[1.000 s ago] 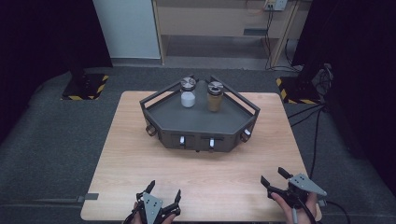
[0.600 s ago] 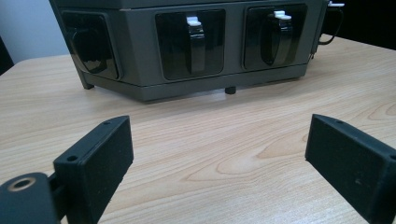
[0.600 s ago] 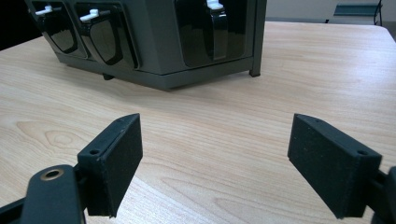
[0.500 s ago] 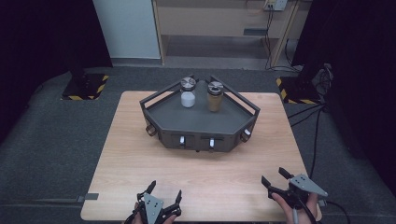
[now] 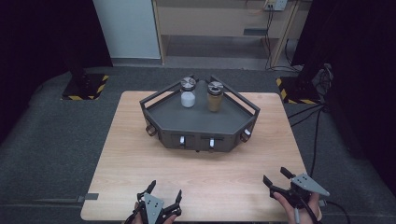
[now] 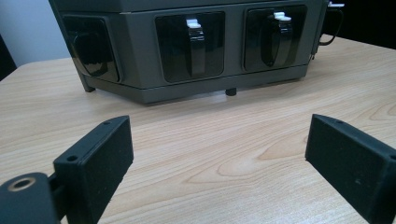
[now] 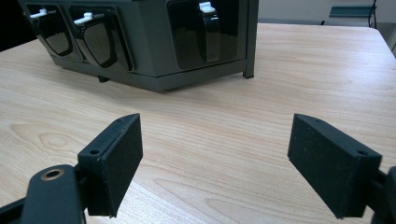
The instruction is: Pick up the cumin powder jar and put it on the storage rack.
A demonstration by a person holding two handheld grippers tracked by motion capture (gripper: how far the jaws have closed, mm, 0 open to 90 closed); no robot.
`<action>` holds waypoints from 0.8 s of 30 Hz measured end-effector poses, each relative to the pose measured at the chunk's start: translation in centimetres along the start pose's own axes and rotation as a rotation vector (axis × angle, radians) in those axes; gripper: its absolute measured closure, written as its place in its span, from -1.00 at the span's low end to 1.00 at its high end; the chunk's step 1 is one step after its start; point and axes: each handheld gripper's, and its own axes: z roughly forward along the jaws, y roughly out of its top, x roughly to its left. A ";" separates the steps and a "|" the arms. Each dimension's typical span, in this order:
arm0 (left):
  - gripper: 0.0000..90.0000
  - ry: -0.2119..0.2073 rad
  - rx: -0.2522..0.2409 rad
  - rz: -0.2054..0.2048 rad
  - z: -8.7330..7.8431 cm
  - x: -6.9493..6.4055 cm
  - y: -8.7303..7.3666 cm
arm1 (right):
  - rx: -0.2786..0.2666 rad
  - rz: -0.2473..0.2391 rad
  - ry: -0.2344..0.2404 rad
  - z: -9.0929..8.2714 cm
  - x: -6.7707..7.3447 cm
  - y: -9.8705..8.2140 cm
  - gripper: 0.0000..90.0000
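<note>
Jars (image 5: 188, 92) unlabelled, tools (image 5: 164, 194) apart, empty

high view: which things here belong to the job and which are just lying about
In the job: grey rack on the table, white jar, brown jar, left gripper and right gripper, jaws open.

Lying about: striped floor plates, cables, shelf unit.

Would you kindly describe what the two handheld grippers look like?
Both are black. The left gripper and right gripper each carry a grey three-cornered plate on top and two flat, rectangular black jaws. A cable trails from the right one.
</note>
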 end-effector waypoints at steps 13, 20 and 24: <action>-0.85 -0.003 -0.003 0.003 0.0 -0.2 0.1 | -0.005 -0.002 0.003 -0.2 0.1 0.1 -0.59; -0.85 -0.004 -0.002 0.004 0.0 -0.2 0.1 | -0.006 -0.003 0.001 -0.3 0.2 0.1 -0.59; -0.85 -0.004 -0.003 0.004 0.0 -0.2 0.1 | -0.004 -0.001 0.001 -0.3 0.2 0.1 -0.59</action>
